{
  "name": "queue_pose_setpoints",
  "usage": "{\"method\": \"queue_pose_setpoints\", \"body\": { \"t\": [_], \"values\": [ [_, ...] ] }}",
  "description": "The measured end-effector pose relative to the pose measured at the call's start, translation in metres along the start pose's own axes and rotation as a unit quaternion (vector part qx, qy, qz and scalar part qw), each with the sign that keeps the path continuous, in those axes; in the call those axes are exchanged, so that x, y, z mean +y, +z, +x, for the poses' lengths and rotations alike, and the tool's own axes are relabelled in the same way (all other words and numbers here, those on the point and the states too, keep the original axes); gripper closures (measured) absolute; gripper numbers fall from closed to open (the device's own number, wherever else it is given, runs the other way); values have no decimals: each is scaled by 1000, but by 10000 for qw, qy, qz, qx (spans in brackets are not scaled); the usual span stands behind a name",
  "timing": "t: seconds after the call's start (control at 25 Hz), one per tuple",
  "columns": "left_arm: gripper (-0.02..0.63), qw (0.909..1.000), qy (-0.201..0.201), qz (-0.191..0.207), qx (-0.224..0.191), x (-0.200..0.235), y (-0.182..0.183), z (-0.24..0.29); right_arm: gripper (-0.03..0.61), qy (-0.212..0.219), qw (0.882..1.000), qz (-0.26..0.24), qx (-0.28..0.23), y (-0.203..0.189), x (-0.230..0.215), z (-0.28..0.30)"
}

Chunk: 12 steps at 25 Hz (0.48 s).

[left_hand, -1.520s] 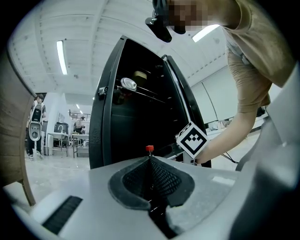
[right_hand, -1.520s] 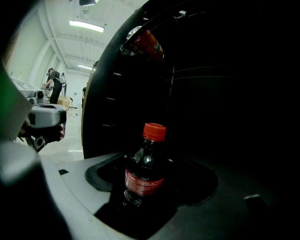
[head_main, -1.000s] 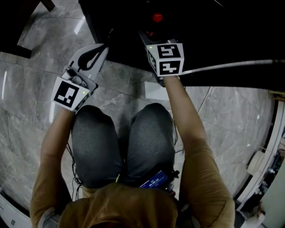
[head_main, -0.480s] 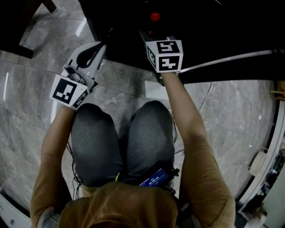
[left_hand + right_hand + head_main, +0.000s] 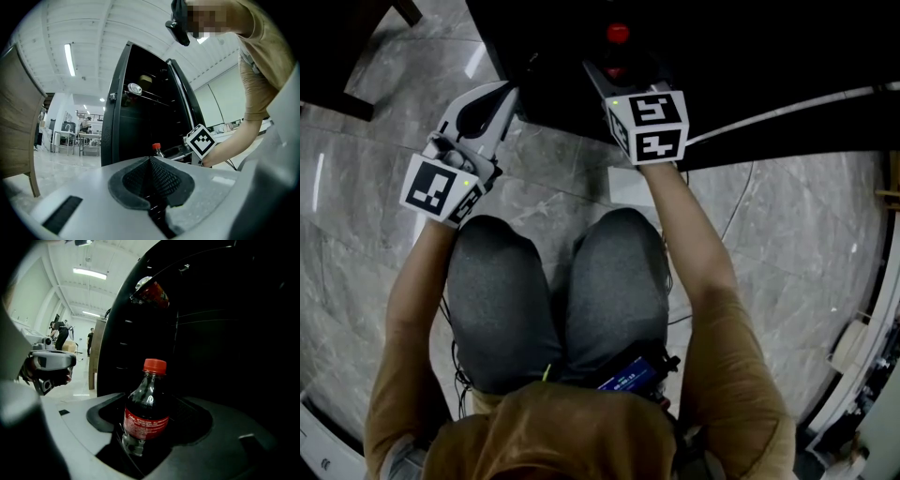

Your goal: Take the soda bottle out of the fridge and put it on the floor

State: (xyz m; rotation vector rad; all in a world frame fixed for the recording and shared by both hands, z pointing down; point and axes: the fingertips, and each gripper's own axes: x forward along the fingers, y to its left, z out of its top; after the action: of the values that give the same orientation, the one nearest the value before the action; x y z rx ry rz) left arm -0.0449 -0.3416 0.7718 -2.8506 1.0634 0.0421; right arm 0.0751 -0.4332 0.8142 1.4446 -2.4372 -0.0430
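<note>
The soda bottle point(image 5: 147, 411) stands upright between the two jaws of the right gripper point(image 5: 143, 439), which close on its lower body, under the red label point(image 5: 146, 426). It is at the open front of the fridge point(image 5: 225, 333), whose dark inside fills the space behind it. From the bottle the head view shows only the red cap point(image 5: 618, 34), just inside the fridge; the label and the grip are seen only in the right gripper view. The left gripper view shows the cap from the side, before the fridge's opening. The right arm point(image 5: 694, 253) reaches straight forward into the fridge. The left gripper point(image 5: 506, 96) has its jaws pressed together with nothing between them. It hangs outside the fridge, at its left edge, above the grey floor point(image 5: 366, 206), with the forearm over the left knee point(image 5: 492, 253).
</note>
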Motion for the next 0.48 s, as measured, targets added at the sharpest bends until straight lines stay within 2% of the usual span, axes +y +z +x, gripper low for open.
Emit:
{"method": "queue_pose_setpoints", "body": {
  "t": [0.2, 0.48],
  "values": [
    [612, 9999, -22, -122, -77, -5, 2, 3, 281, 279, 9985, -460, -121, 11, 21, -19],
    [612, 9999, 74, 1, -101, -6, -6, -2, 281, 618, 9939, -808, -430, 22, 52, -32]
  ]
}}
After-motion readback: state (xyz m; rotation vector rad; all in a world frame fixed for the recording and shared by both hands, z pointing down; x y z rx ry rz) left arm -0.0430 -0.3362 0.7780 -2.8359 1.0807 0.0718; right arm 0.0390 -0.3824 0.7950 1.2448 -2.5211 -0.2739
